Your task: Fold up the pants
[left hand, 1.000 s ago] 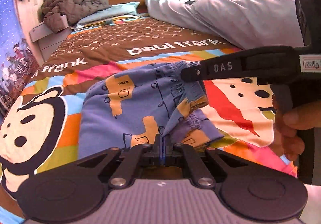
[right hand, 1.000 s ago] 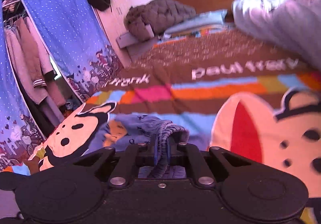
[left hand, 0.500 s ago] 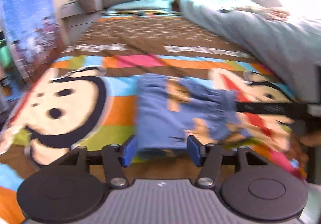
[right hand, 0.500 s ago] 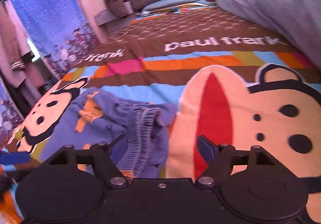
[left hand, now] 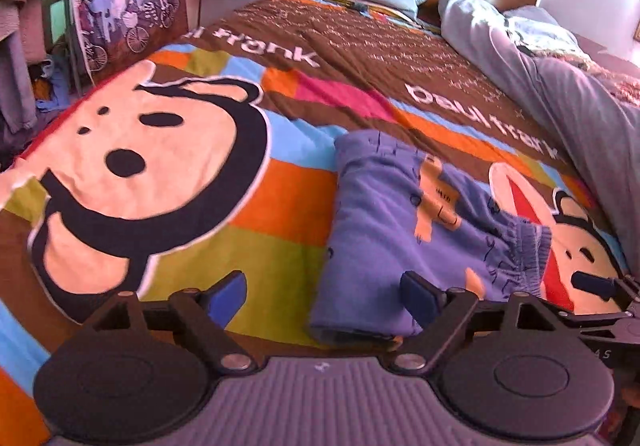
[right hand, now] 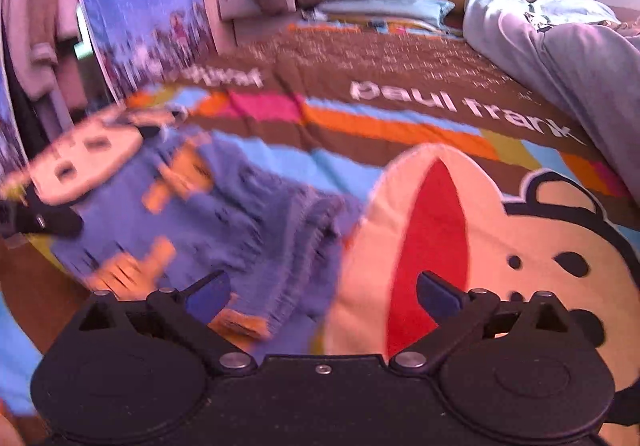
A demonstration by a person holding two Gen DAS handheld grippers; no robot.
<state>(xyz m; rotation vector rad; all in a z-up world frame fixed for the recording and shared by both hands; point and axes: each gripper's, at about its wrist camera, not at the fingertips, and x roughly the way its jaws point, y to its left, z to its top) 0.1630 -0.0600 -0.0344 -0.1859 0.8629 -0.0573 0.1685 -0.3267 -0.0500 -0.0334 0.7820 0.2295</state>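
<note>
The pants (left hand: 384,230) are blue with orange patches. The blanket (left hand: 280,202) has bright stripes and a cartoon monkey face.

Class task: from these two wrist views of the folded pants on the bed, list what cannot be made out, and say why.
- Pants print, right wrist view: motion blur.
- Pants' near edge, left wrist view: hidden behind the left gripper.
- Right gripper, left wrist view: cut off by the frame edge.
</note>
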